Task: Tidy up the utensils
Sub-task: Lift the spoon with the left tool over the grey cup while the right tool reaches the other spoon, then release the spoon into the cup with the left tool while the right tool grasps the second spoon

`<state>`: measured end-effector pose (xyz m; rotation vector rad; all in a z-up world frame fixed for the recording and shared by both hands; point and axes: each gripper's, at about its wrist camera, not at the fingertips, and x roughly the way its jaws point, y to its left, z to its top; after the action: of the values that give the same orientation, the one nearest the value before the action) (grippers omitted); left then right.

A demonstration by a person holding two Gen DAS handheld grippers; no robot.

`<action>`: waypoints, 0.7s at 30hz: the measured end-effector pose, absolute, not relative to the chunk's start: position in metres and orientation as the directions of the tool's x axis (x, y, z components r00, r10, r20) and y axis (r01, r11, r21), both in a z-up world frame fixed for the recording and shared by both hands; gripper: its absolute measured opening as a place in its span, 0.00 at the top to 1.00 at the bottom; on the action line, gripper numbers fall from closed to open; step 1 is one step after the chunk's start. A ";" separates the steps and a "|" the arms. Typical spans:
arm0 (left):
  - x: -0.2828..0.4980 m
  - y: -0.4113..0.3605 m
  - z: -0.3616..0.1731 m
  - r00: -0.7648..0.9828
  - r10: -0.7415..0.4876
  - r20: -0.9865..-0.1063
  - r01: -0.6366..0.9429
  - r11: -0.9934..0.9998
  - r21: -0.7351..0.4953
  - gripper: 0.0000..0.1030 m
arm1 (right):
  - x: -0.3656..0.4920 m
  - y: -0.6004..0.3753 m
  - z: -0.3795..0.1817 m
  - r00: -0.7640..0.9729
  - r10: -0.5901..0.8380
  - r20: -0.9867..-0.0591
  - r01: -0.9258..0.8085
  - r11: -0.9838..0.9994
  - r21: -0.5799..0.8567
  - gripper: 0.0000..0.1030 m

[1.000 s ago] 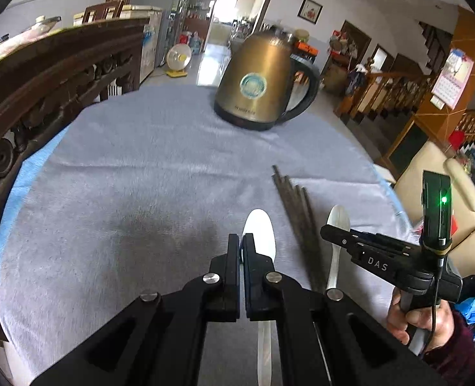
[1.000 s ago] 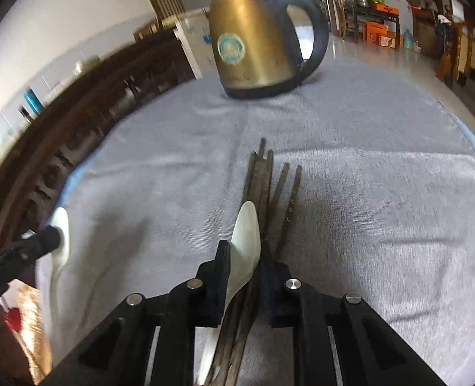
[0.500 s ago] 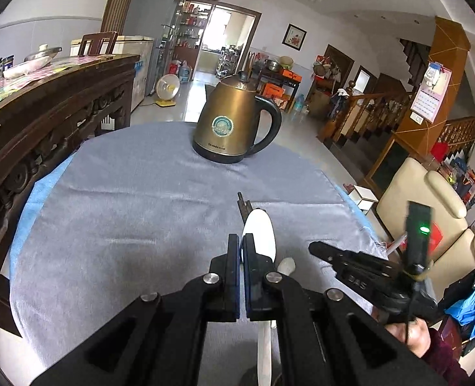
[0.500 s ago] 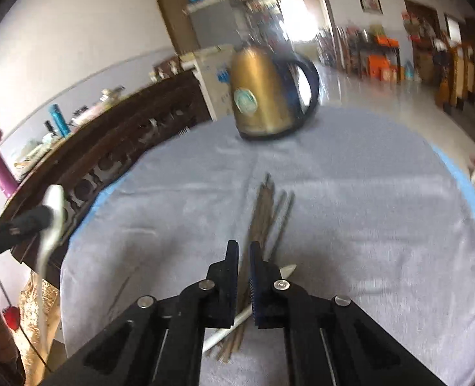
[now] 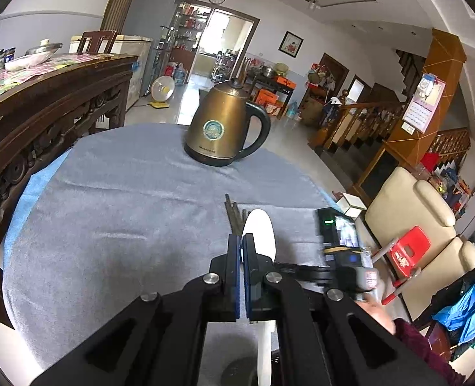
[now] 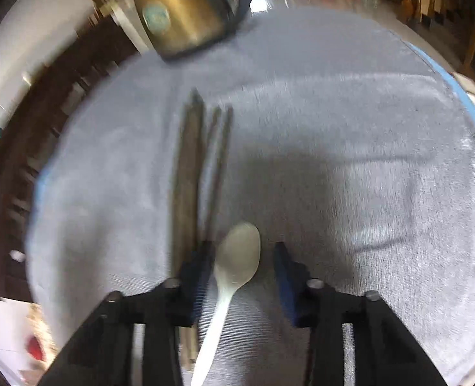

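A round tabletop (image 5: 115, 199) under a grey cloth (image 6: 350, 128), with a blue layer showing at its edges, carries a brass kettle (image 5: 219, 128) near its far edge. Dark chopsticks (image 6: 189, 167) lie bunched toward the middle. The left gripper (image 5: 241, 251) has its fingers pressed together on a white spoon (image 5: 260, 233), held above the cloth. The right gripper (image 6: 242, 259) has just been opening; a second white spoon (image 6: 237, 257) lies on the cloth between its parted fingers, just beside the chopsticks. Around stand a carved wooden sideboard (image 5: 44, 106), a staircase (image 5: 366, 128) and a cream armchair (image 5: 414, 212).
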<state>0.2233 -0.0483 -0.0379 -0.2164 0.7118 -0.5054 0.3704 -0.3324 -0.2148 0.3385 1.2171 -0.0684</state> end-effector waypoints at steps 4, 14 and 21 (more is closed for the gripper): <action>0.212 -0.052 -0.039 0.646 -0.535 -0.544 0.377 0.844 -0.382 0.98 | 0.374 -0.318 -0.214 0.367 0.050 -0.929 0.203 0.970 0.132 0.70; 0.192 -0.072 -0.066 0.682 -0.479 -0.553 0.344 0.877 -0.337 0.98 | 0.329 -0.332 -0.190 0.504 0.099 -0.858 0.194 0.955 0.224 0.99; 0.184 -0.068 -0.077 0.675 -0.468 -0.570 0.325 0.883 -0.340 0.98 | 0.321 -0.342 -0.192 0.453 0.215 -0.865 0.142 0.941 0.308 0.73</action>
<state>0.1838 -0.0680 -0.0773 -0.2175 0.6995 -0.4499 0.3207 -0.3418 -0.1916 0.3611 1.1064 0.0464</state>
